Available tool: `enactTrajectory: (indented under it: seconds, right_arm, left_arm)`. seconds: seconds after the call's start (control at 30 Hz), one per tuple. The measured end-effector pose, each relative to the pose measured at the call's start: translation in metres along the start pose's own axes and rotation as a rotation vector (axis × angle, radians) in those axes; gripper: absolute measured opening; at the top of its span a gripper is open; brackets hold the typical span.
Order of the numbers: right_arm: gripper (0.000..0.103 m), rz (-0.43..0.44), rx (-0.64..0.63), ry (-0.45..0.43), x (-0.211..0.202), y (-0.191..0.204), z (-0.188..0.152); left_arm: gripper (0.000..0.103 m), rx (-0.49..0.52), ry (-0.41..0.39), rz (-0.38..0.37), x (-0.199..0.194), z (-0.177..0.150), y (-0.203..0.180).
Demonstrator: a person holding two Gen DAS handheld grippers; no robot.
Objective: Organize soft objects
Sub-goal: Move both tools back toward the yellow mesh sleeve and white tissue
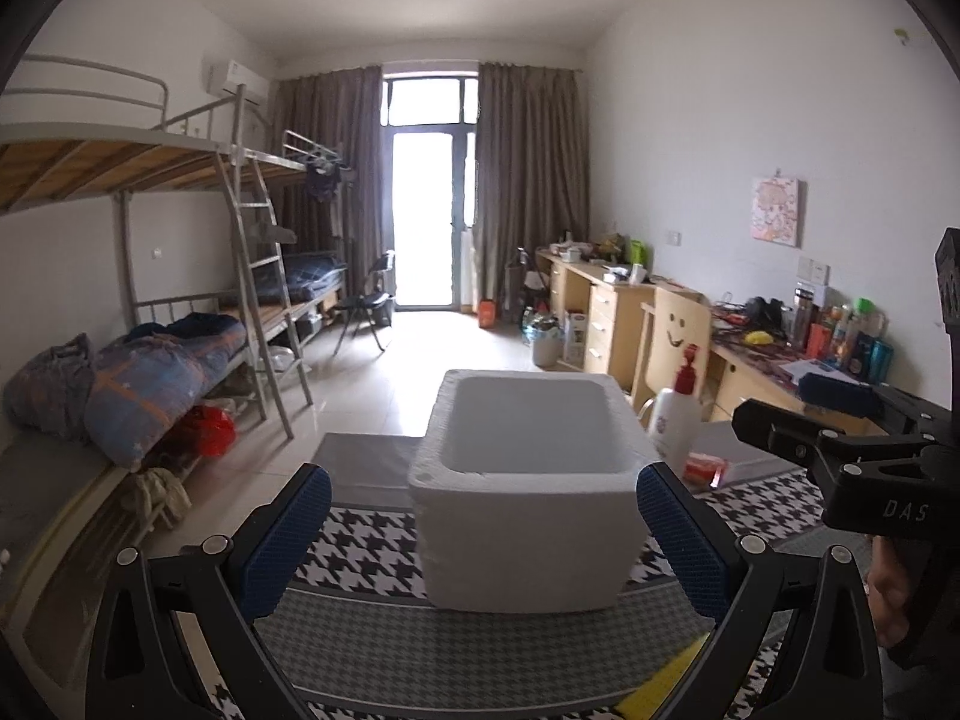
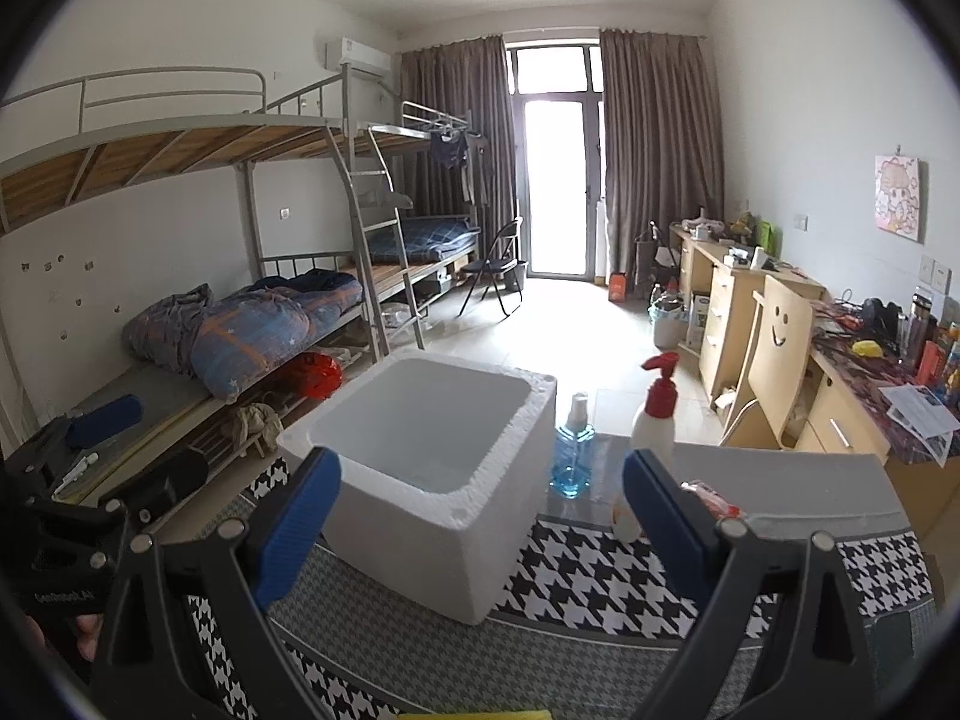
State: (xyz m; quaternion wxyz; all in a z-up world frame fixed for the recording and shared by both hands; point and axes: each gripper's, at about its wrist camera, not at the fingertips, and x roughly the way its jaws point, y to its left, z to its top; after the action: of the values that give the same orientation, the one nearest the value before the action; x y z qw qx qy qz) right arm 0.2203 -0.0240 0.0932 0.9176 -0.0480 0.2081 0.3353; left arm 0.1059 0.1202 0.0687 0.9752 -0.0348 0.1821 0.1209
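Both the left hand-held gripper [image 1: 483, 534] and the right hand-held gripper [image 2: 480, 516] hang over the near edge of the bench [image 2: 600, 654] with blue-padded jaws spread wide, holding nothing. Between them stands a white rectangular foam box [image 1: 528, 516] on a black-and-white houndstooth cloth [image 2: 600, 576], its mouth upward. Just right of the box stand a clear blue spray bottle [image 2: 573, 450] and a white bottle with a red pump [image 2: 655, 414]; no soft object is visible on the bench.
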Motion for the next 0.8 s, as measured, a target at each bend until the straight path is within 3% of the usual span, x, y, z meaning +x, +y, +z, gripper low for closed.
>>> enactTrajectory:
  seconds: [0.47, 0.8]
  right_arm:
    - [0.097, 0.011, -0.021, -0.044, -0.031, -0.004, -0.019]
    - [0.097, -0.047, 0.016, -0.063, -0.041, -0.017, -0.038]
  left_arm:
    - [0.102, 0.006, -0.034, -0.04, -0.021, -0.012, -0.023]
    - [0.102, -0.026, -0.034, -0.065, -0.025, -0.026, -0.031]
